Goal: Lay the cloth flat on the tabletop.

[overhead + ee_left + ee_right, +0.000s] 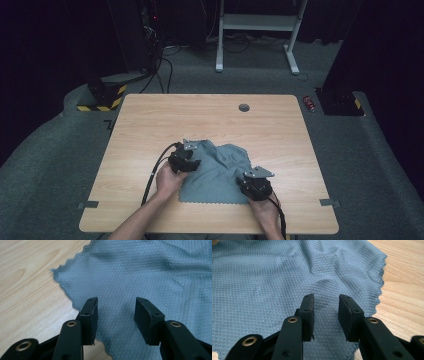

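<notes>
Cloth (220, 172) lies rumpled on the counter (150, 125), near its front edge. Left claw (186, 161) sits at the cloth's left side, its jaws apart with nothing pinched. Right claw (255, 184) rests over the right front corner, jaws likewise apart above the fabric.

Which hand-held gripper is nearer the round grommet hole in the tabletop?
Left. The left hand-held gripper sits at the grey cloth's left edge, below and left of the grommet hole; the right hand-held gripper sits farther down, near the table's front.
</notes>
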Demonstrator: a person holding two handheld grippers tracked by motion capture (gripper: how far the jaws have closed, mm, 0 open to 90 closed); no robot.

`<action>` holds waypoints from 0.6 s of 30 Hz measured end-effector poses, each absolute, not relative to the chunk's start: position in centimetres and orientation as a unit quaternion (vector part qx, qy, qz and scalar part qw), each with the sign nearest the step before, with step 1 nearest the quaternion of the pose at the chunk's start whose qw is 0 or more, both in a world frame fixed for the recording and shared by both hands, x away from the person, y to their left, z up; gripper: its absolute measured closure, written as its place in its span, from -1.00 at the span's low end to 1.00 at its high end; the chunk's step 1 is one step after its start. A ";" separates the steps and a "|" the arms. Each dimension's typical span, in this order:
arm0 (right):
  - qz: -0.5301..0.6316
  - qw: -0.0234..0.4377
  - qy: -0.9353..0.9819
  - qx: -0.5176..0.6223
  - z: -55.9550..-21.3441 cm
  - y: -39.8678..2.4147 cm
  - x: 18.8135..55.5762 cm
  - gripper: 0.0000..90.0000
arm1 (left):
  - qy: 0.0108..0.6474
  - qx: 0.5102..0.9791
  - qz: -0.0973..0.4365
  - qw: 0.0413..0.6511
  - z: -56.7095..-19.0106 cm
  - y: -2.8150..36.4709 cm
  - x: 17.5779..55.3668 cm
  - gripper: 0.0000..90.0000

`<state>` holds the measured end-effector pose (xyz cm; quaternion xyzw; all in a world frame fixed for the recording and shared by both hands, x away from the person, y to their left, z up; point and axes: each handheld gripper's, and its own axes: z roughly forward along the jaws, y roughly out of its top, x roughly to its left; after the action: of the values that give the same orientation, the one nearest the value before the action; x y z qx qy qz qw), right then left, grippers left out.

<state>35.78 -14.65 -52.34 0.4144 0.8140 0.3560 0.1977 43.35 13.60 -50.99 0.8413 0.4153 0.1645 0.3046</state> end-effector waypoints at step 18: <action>0.382 0.165 0.807 0.420 -50.4 -15.6 37.0 0.52 | 0.415 0.805 0.198 0.374 -52.7 16.6 38.6 0.12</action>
<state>37.04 -15.62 -50.44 0.4201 0.8066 0.3815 0.1652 38.63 16.63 -52.66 0.8051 0.4151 0.1984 0.3743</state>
